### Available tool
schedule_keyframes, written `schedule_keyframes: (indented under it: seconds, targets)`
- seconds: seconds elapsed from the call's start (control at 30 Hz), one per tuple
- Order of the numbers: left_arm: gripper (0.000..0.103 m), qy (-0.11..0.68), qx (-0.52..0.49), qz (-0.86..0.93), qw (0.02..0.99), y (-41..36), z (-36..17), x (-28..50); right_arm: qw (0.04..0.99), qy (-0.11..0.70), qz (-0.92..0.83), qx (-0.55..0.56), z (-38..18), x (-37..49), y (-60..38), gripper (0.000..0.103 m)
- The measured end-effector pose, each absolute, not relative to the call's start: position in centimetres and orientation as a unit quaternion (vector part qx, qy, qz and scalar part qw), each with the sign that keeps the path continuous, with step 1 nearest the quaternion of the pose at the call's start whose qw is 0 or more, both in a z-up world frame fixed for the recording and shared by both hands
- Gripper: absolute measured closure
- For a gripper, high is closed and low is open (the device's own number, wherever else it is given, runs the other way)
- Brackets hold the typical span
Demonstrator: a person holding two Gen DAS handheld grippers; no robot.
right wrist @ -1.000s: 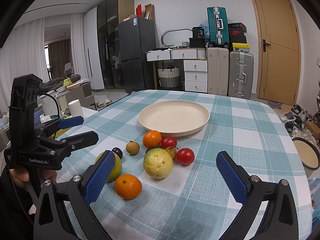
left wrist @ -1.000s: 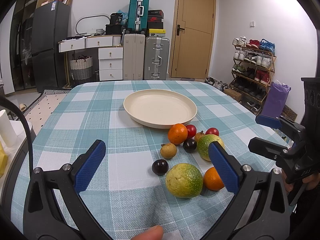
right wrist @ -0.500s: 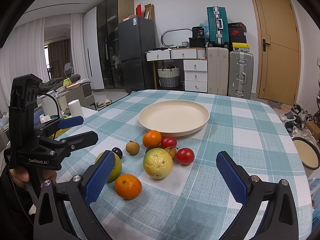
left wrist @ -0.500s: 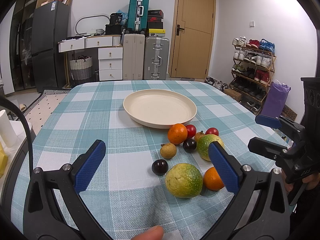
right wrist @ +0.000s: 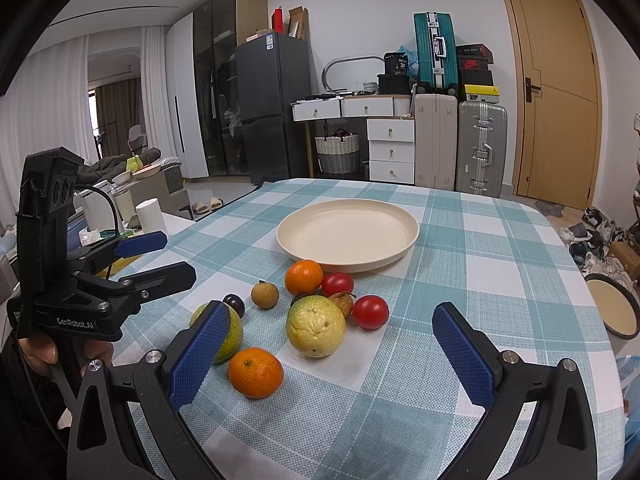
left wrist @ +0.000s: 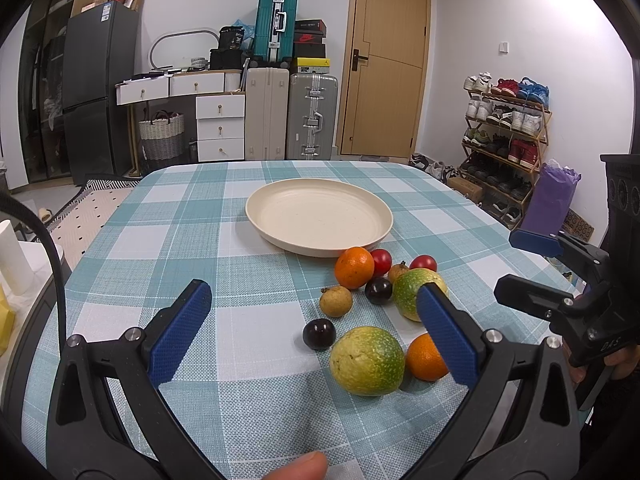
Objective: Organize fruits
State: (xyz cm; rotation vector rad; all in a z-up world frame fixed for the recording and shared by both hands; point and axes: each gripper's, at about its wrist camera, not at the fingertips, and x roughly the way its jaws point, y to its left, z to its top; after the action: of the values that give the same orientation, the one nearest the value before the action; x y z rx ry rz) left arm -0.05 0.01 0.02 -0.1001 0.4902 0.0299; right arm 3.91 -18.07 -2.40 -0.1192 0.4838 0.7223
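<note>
Both claws are spread wide with nothing between the blue pads: the left gripper point(left wrist: 316, 324) hangs over the near side of the table with the fruit pile just ahead of its right finger, and the right gripper point(right wrist: 340, 344) sits on the opposite flank of the same pile, also holding nothing. From the right wrist cam you can see the left gripper's black body off to the side, and the white lettering on it reads "GenRobot.AI", so that's the rig brand. The fruits are all loose on the teal-and-white checked tablecloth point(left wrist: 160, 280), bunched up just in front of the cream plate point(left wrist: 280, 222), which has nothing in it. Closest to the cameras are a big yellow-green fruit point(left wrist: 367, 360) and a mandarin point(left wrist: 425, 358) touching it, with a dark plum point(left wrist: 319, 333) just beside. Further in there's a second green-yellow fruit point(right wrist: 315, 326), a small tan longan-looking thing point(left wrist: 335, 301), another dark plum point(left wrist: 378, 291), a small brownish fruit point(right wrist: 342, 302), two red tomatoes point(right wrist: 370, 312) point(right wrist: 337, 283), and a second orange point(left wrist: 354, 267) right up against the plate's rim. Background stuff: a Nike swoosh shoebox point(left wrist: 308, 36) stacked next to the teal suitcase point(left wrist: 276, 24), with a yellow box under it that seems to have a Jordan logo, though it's too small to be sure. The black fridge point(right wrist: 272, 108) has a label sticker near its top but I can't read it.
</note>
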Motion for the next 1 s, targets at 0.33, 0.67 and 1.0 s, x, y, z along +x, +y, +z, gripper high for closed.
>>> schedule_keyframes:
  seconds: [0.33,0.67,1.0]
  targets:
    - [0.001,0.243,-0.049,0.015,0.969,0.01,0.02,-0.05,0.905,0.236,0.348,-0.058,-2.72,3.94,-18.34,0.0]
    - [0.001,0.243,-0.049,0.015,0.969,0.03,0.03,-0.05,0.908,0.239,0.338,-0.059,-2.64,4.1,-18.38,0.0]
    - [0.001,0.243,-0.047,0.013,0.969,0.07,0.04,-0.09,0.907,0.243,0.337,-0.069,-2.46,4.0,-17.98,0.0]
